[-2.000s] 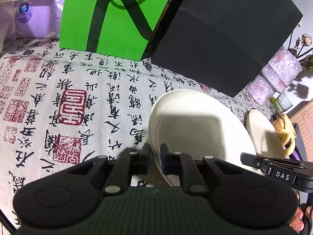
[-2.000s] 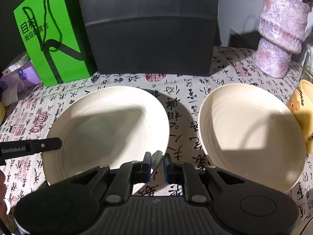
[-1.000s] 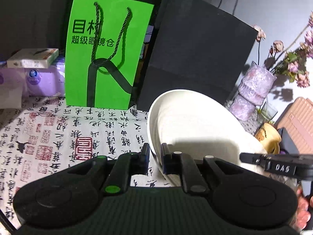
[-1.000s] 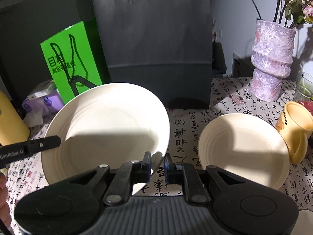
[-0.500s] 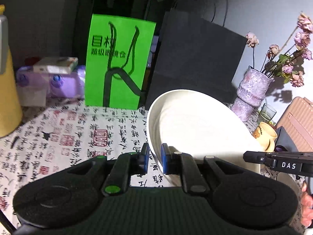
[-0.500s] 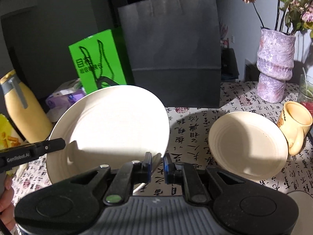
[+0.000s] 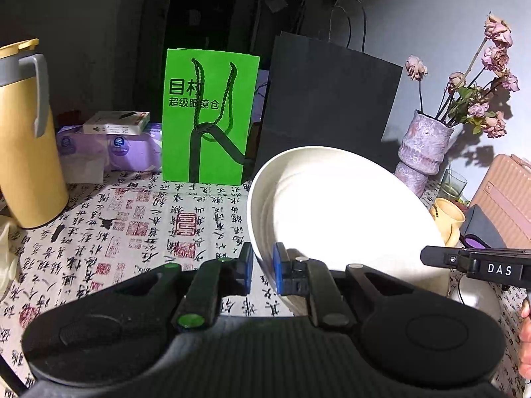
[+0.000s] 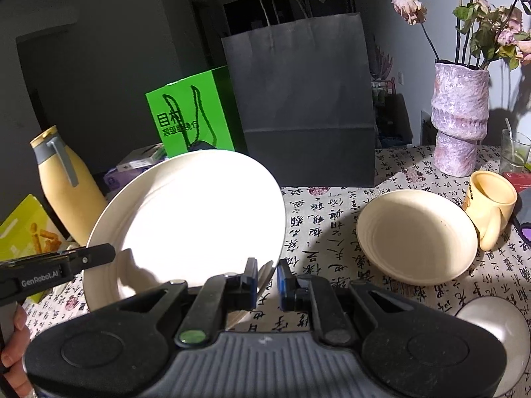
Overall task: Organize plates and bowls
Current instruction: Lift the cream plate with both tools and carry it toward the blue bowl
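A patterned cloth covers the surface [image 8: 332,212]. A large white plate [image 8: 199,219] hangs tilted above its left half, pinched at opposite rims by the left hand-held gripper [image 7: 263,267] and the right hand-held gripper [image 8: 267,280]. A cream bowl [image 8: 416,235] rests toward the right edge, nearer the right hand-held gripper, both pointing downward.

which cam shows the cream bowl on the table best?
Right wrist: the bowl sits in full view on the tablecloth, beside the mug. In the left wrist view the held plate hides it completely.
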A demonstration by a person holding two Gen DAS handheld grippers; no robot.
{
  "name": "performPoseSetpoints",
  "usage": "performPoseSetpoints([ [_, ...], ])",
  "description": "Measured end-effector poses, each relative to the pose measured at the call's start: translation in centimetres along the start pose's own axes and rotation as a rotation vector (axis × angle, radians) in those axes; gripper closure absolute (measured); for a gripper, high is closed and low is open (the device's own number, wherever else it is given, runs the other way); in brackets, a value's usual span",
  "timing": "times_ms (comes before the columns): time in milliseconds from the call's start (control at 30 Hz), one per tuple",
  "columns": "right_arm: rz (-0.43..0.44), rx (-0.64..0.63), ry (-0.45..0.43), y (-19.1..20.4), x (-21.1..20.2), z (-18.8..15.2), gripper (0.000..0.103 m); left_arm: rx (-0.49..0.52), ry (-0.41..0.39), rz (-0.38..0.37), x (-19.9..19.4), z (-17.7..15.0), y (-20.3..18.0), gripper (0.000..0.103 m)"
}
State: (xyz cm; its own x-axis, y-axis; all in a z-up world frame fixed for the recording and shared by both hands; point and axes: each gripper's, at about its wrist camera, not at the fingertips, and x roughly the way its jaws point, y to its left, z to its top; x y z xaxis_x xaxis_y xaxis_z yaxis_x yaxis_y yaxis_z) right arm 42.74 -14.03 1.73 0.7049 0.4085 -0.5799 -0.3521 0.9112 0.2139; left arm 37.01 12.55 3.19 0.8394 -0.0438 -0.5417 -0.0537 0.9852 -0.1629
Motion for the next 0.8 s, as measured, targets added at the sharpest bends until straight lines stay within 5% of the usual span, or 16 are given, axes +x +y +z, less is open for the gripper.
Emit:
performPoseSetpoints([
  [800,0.048,-0.014,-0.057,0.2,-8.0,-3.4,0.091,-0.027,-0.060,0.023,-8.4,-3.6,-3.0,0.091],
])
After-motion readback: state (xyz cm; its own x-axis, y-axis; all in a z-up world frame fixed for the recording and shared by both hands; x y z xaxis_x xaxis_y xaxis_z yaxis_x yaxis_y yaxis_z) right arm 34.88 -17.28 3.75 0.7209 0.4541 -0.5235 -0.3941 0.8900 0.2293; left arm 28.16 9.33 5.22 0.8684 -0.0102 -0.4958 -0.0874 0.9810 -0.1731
